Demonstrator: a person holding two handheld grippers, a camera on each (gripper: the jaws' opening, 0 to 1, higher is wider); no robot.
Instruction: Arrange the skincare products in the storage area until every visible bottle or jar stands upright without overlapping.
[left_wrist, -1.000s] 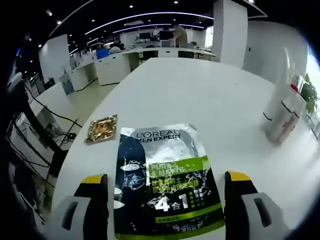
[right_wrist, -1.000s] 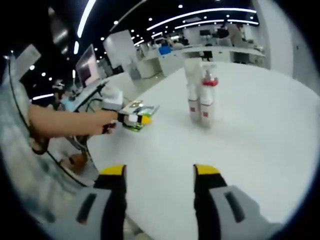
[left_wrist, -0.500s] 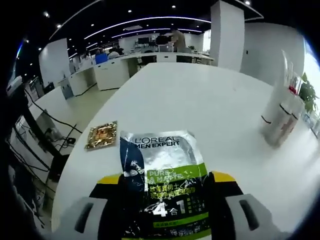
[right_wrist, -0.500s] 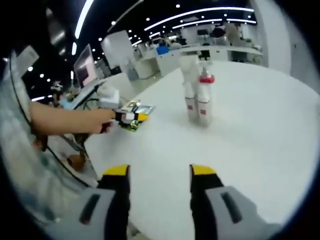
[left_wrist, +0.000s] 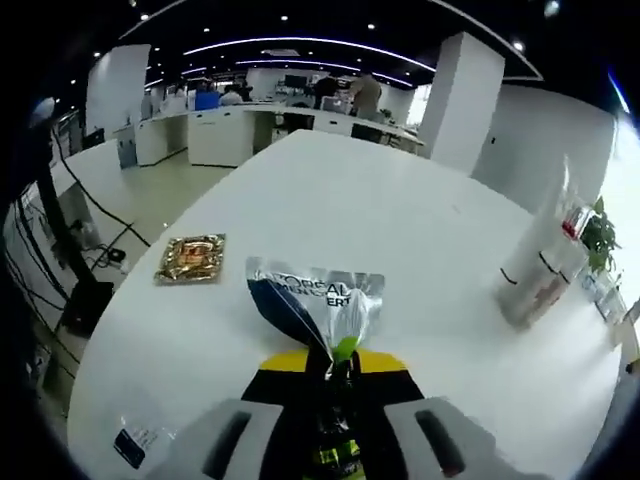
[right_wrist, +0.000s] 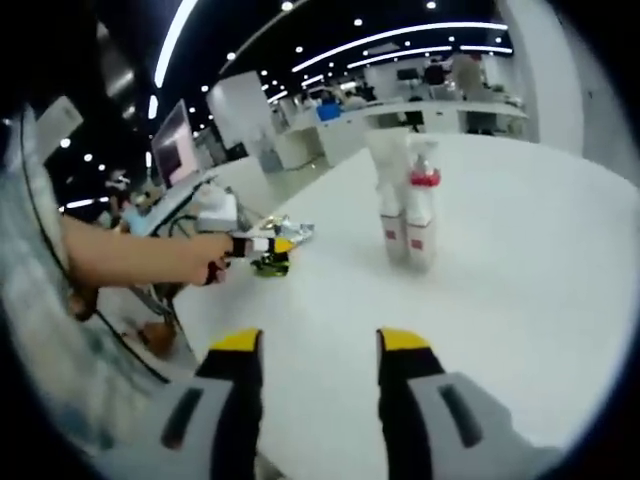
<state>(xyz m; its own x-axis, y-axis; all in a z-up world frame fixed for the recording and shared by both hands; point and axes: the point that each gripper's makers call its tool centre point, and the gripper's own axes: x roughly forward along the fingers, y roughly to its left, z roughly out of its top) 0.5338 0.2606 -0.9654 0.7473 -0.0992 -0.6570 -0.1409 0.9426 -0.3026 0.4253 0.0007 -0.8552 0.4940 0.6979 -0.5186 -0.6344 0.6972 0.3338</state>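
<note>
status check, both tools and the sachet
Left tool shut on silver sachet, crumpled. Right tool open, empty. Bottles upright. Nothing blocking.

You can read part of "L'OREAL" and "EXPERT" in white on the crumpled silver sachet (left_wrist: 318, 305); at 10 o'clock, the gold packet's (left_wrist: 190, 259) print stays illegible.

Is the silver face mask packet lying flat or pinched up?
Pinched up: the left gripper is shut on the packet, creasing it into folds above the table.
</note>
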